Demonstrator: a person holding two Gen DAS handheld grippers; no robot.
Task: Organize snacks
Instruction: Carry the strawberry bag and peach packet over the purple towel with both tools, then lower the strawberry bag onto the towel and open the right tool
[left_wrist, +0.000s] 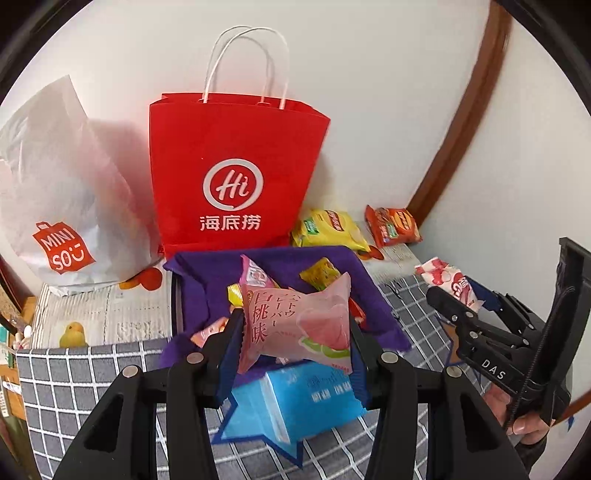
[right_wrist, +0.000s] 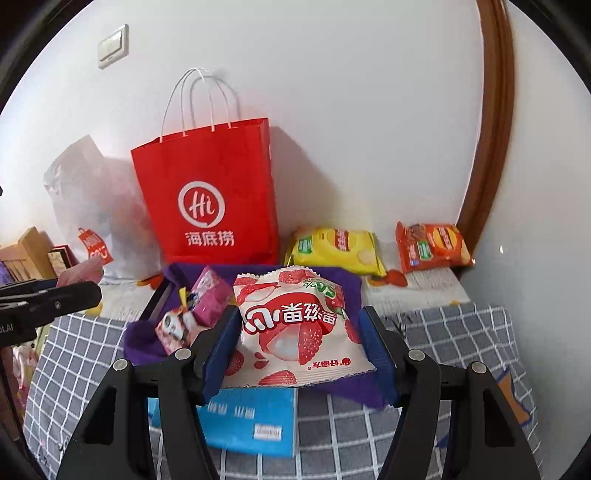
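My left gripper (left_wrist: 295, 332) is shut on a pink peach-flavour snack packet (left_wrist: 295, 325), held above the purple-lined tray (left_wrist: 207, 273) that holds several small snacks. My right gripper (right_wrist: 299, 332) is shut on a white and red lychee gummy packet (right_wrist: 295, 328), held just in front of the same purple tray (right_wrist: 347, 284). The right gripper also shows at the right of the left wrist view (left_wrist: 454, 299) with its packet (left_wrist: 450, 282). A pink packet (right_wrist: 212, 295) and a small wrapped snack (right_wrist: 177, 325) lie in the tray.
A red paper bag (left_wrist: 236, 177) and a white Miniso bag (left_wrist: 62, 206) stand against the wall behind the tray. A yellow chip bag (right_wrist: 336, 247) and an orange chip bag (right_wrist: 430, 245) lie at the back right. A blue tissue pack (left_wrist: 295, 402) lies on the checked cloth.
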